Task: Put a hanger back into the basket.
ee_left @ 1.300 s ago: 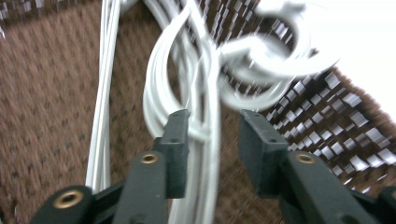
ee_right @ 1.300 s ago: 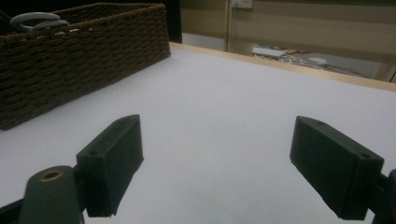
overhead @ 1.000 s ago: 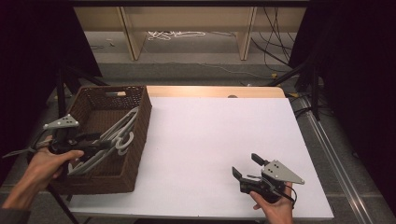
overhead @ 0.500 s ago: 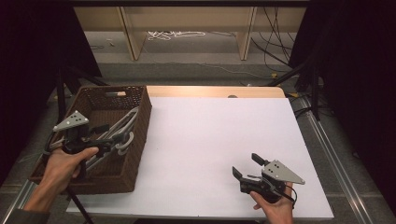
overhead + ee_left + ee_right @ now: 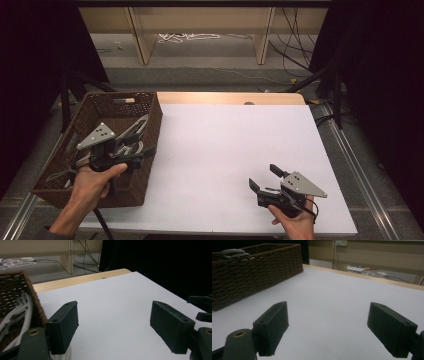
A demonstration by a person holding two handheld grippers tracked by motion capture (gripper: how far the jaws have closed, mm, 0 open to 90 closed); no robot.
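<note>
The left gripper [image 5: 131, 159] hovers over the wicker basket [image 5: 150, 131] of grey hangers [image 5: 134, 129] at the table's [image 5: 225, 145] left, jaws wide and empty. The right gripper [image 5: 264, 179] sits near right, jaws spread, holding nothing.

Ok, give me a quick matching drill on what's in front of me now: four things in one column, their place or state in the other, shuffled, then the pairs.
Things:
1. wicker basket
2. left tongs
3. right tongs
4. grey hangers

Places or states:
A. open, low over the white table's near right corner
B. lying inside the basket
C. standing at the table's left edge
D. open, over the basket's right rim

Pairs: 1-C, 2-D, 3-A, 4-B
</note>
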